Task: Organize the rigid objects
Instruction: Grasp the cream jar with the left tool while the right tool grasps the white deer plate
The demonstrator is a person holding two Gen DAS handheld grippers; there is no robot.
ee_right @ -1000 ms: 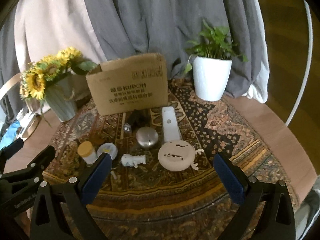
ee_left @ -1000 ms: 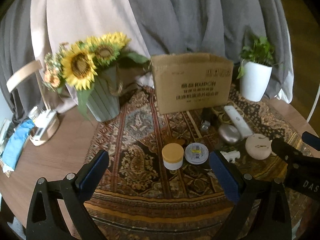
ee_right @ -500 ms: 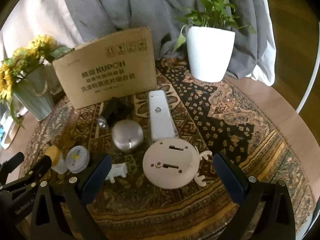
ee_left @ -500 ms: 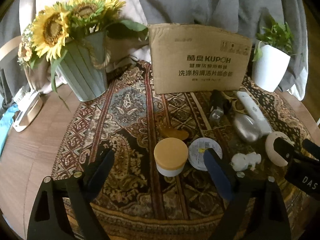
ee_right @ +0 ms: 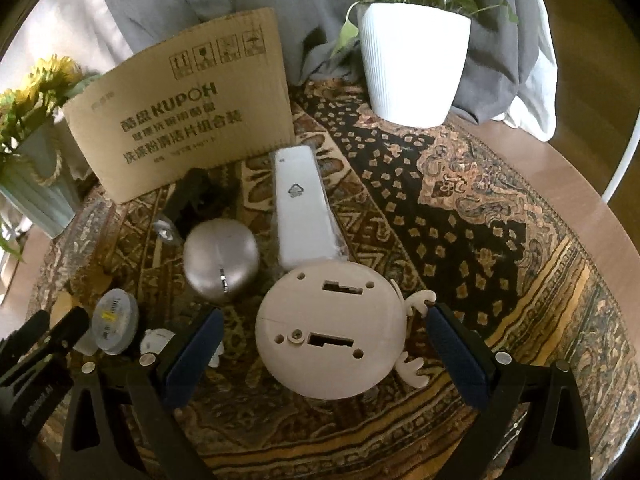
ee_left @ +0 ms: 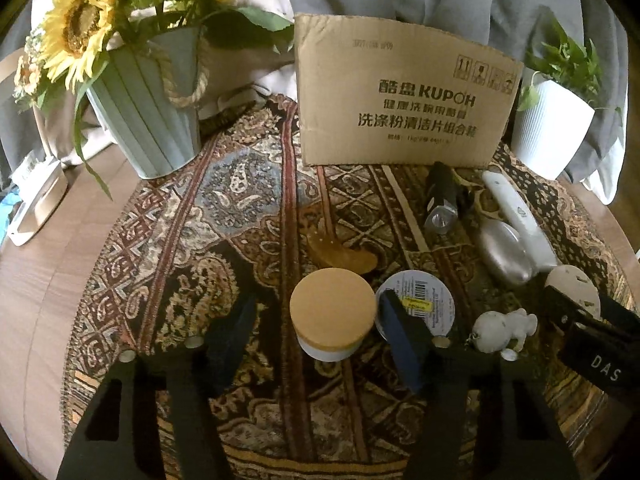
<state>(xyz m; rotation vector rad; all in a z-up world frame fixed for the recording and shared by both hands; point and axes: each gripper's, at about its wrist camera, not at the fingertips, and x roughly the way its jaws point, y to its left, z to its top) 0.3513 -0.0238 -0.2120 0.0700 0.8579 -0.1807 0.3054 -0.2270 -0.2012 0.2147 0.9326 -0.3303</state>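
Left gripper spread wide, straddling the wood-lidded jar at lower centre; nothing grasped. Right gripper likewise spread around the round beige disc, lower centre. Risks: left's right finger sits over the flat tin and may nudge it; the disc's antler prongs could snag right's finger.

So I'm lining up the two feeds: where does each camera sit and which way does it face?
Left wrist: on the left claw, looking along its fingers at the wooden-lidded jar; the right claw intrudes at right.
Right wrist: on the right claw, facing the round beige disc; the left claw shows at lower left.
Shared: cardboard box, white remote, silver case.
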